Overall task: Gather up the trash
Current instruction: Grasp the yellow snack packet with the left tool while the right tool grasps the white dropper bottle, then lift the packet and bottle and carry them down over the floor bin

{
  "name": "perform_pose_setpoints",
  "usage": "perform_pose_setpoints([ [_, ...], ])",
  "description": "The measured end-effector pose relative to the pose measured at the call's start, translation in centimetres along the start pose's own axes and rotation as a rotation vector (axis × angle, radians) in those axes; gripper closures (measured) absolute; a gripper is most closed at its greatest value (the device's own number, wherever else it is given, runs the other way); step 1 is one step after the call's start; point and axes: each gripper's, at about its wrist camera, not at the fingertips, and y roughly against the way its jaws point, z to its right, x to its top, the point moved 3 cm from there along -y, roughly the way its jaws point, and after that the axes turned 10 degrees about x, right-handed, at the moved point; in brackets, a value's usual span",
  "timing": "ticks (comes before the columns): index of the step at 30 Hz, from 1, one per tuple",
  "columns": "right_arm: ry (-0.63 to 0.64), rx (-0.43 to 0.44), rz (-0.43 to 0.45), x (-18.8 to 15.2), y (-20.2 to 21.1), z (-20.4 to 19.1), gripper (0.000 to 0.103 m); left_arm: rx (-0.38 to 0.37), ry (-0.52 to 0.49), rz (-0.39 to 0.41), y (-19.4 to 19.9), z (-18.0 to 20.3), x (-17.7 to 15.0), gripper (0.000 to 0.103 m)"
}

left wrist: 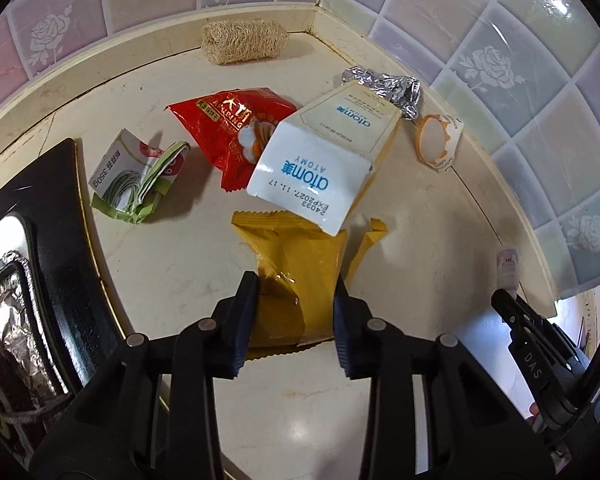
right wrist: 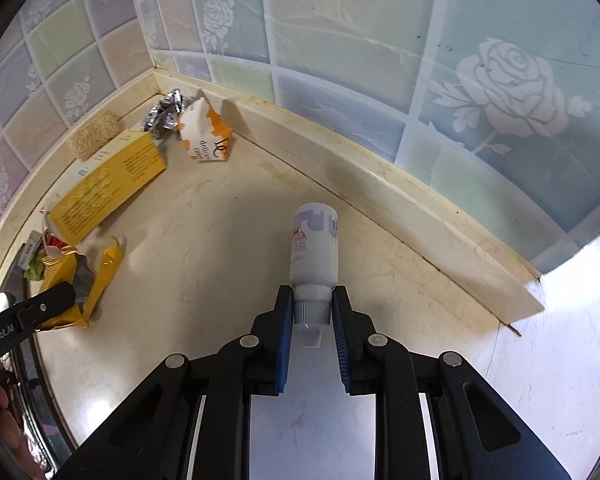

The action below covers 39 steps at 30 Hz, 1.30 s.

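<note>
My left gripper (left wrist: pixel 296 280) is shut on a yellow snack wrapper (left wrist: pixel 296 268) that rests on the cream counter; it also shows in the right wrist view (right wrist: pixel 100 276). My right gripper (right wrist: pixel 313 294) is shut on the neck of a small white bottle (right wrist: pixel 315 244), seen far right in the left wrist view (left wrist: pixel 507 268). Beyond lie a white and yellow Atomy box (left wrist: pixel 324 160), a red snack bag (left wrist: pixel 228 128), a green and white folded packet (left wrist: pixel 140 172), crumpled foil (left wrist: pixel 384 84) and an orange and white wrapper (left wrist: pixel 436 140).
A loofah scrubber (left wrist: pixel 242 40) lies against the tiled back wall in the corner. A black stove top (left wrist: pixel 40 240) with foil lining lies at the left. The counter (right wrist: pixel 220 240) ends at a raised cream rim (right wrist: pixel 400 196) under the tiles.
</note>
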Motion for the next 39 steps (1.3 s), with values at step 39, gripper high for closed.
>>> perform_pose_setpoints([
  [39, 0.147, 0.328, -0.008, -13.5, 17.5, 4.2, 0.084, 0.001, -0.068, -0.058, 12.7, 4.2, -22.4, 0.073],
])
